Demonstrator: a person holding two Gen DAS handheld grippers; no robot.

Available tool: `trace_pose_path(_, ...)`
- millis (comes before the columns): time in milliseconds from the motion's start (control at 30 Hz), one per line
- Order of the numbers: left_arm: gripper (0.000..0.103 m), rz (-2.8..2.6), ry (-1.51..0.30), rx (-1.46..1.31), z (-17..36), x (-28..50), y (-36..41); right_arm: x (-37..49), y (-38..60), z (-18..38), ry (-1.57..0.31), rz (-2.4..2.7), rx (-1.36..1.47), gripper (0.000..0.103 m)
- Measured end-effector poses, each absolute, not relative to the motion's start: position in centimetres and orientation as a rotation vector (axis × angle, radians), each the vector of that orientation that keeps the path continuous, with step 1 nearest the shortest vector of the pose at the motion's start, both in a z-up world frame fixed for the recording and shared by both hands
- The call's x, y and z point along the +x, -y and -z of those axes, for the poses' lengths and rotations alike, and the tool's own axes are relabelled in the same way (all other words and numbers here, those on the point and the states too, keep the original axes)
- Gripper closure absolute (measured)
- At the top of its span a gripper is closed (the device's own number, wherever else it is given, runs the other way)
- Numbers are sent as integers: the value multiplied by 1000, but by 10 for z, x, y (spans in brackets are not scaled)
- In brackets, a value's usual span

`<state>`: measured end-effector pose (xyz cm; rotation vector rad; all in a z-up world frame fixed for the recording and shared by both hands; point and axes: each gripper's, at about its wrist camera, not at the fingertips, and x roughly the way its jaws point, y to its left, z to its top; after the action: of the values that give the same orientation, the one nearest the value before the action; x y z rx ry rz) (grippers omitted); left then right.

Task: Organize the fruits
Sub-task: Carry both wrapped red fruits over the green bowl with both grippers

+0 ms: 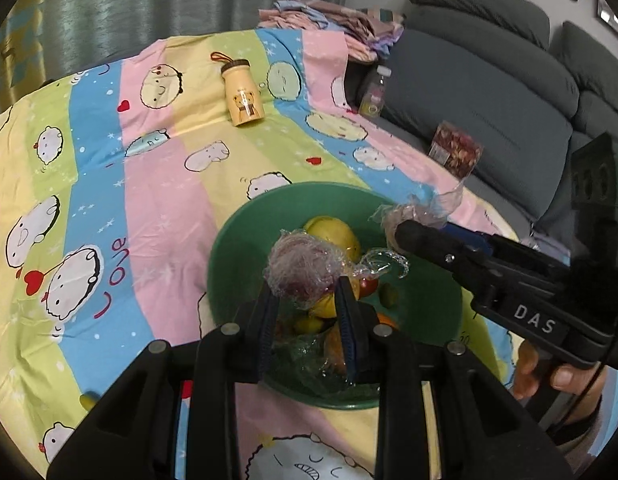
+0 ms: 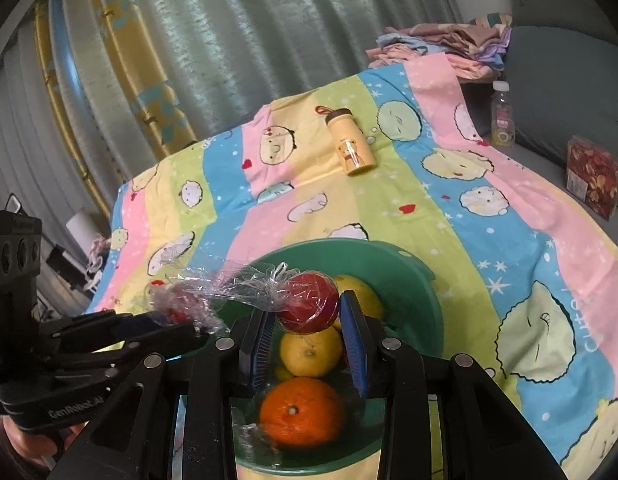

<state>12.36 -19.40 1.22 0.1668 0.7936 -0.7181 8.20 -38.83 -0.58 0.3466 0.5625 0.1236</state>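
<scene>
A plastic-wrapped red fruit is clamped between the blue pads of the left hand-held gripper above a green bowl of yellow and orange fruit. The right hand-held gripper, seen from the side, is closed on another wrapped fruit over the bowl's rim. A yellow bottle lies on the striped cartoon sheet.
</scene>
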Motion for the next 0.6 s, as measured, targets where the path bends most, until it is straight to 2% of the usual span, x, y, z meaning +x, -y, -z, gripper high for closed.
trace_pose_path(600,75,647,-844,291,7,131,216,85,387,18,-633,-83,272,68)
